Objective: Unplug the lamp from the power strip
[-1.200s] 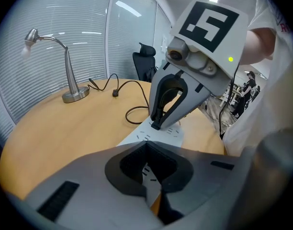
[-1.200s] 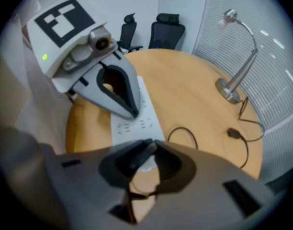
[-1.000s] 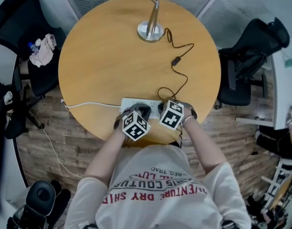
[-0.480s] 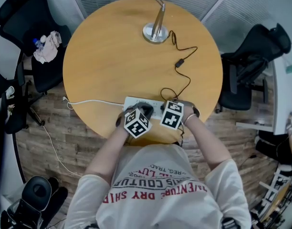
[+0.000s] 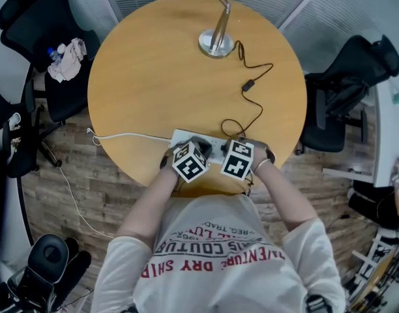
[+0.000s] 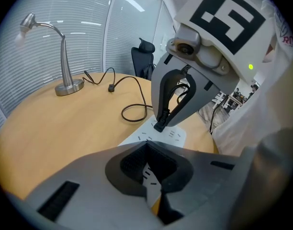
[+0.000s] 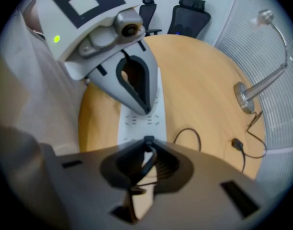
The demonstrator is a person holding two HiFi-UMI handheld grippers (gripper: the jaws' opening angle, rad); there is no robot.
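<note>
Meanwhile, on the round table (image 5: pixel 154 77), the lamp (image 5: pixel 216 38) is seen at twelve o'clock and the power strip (image 6: pixel 174 136) at six o'clock, near the edge. The strip appears pinned by the left gripper (image 7: pixel 145 110), jaws together, presumably to steady it. The plug (image 6: pixel 159 127) is pinched by the right gripper (image 6: pixel 162 122), whose jaws have just been closing.

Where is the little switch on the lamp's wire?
Look at the round wooden table. From the silver lamp at its far edge, follow the thin black wire toward the white power strip. The switch is the only small black lump along that wire.
</note>
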